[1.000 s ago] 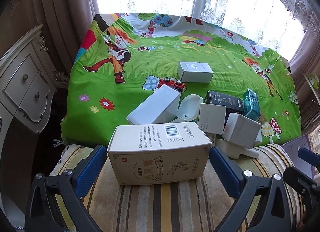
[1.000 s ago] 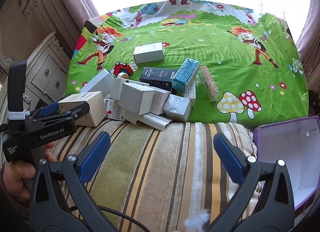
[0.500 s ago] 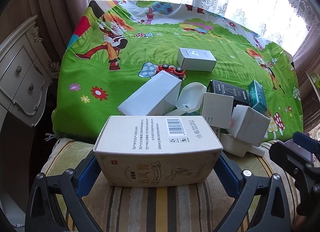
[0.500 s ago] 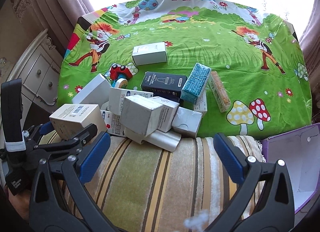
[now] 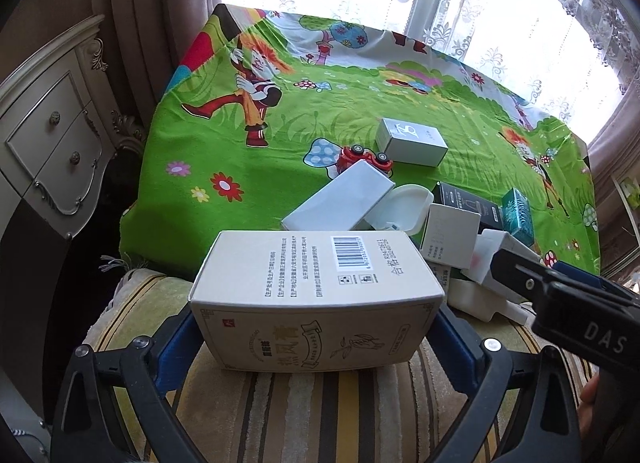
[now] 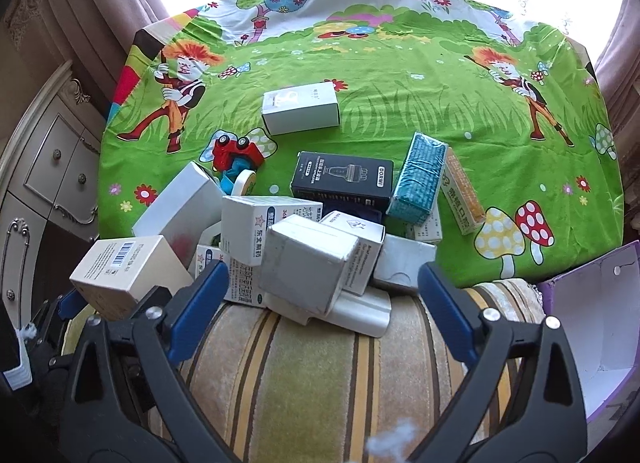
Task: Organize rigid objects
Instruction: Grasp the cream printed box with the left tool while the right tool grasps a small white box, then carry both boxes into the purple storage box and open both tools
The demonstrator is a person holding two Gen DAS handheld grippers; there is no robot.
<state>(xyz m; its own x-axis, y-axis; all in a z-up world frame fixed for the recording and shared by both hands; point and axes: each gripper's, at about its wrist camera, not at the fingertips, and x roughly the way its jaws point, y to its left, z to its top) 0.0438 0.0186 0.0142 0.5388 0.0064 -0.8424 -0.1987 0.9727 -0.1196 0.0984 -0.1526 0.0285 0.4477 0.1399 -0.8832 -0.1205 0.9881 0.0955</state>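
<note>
Cardboard, cream-coloured and printed with a barcode, fills my left view: the cream box (image 5: pixel 318 295) sits crosswise between the blue pads of my left hand-held gripper (image 5: pixel 316 337), long axis running from pad to pad, and both pads press its short ends, so I read that side as clamped on it. It looks held just over the striped cushion (image 5: pixel 320 415) at the near edge of the green cartoon sheet (image 5: pixel 240 151), though I cannot tell if its base rests on the fabric. My right hand-held gripper (image 6: pixel 322 295) is the one that matters next: its jaws are closing but stand wide, and no pad touches anything. Straight ahead of it, between the fingertips and slightly beyond them, lies the grey-white box (image 6: pixel 308 263), tilted on top of the heap of cartons (image 6: pixel 320 223), one corner turned toward me. Its broad faces run roughly left to right across the jaws' span, so I judge a short push forward and down would bring the pads onto its two side faces. That box lies well to the right of the clamped one, so my right hand is plainly the nearer. To the far right an open purple box (image 6: pixel 592 311) waits beside the cushion, probably where things go.
</note>
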